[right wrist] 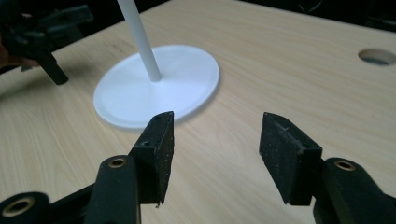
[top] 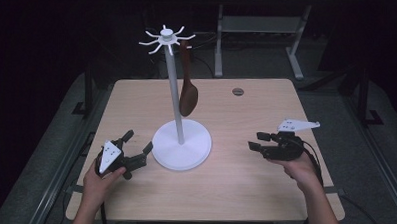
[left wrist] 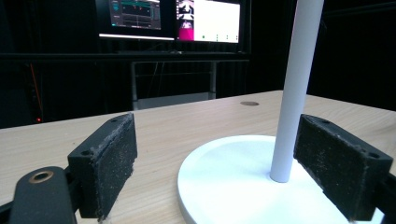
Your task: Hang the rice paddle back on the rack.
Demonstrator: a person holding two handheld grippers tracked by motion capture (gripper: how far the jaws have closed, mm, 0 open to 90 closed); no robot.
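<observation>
A white stand (top: 181,146) with a round base, a tall pole and hooks at the top stands mid-table. A brown wooden spoon (top: 188,94) hangs from one hook, behind the pole. My left gripper (top: 136,146) rests at the base's left edge, open, its jaws wide apart. In the left gripper view its pads (left wrist: 109,163) frame the base (left wrist: 233,182) and pole (left wrist: 294,93) without touching them. My right gripper (top: 258,141) is low over the table to the right of the stand, open and empty. The right gripper view shows bare wood between its pads (right wrist: 289,154), with the base (right wrist: 159,84) beyond.
The wooden table (top: 233,193) has a round cable hole (top: 237,91) near its far edge. Dark floor and a white desk frame (top: 259,29) lie beyond the table. Monitors (left wrist: 173,18) glow in the background of the left gripper view.
</observation>
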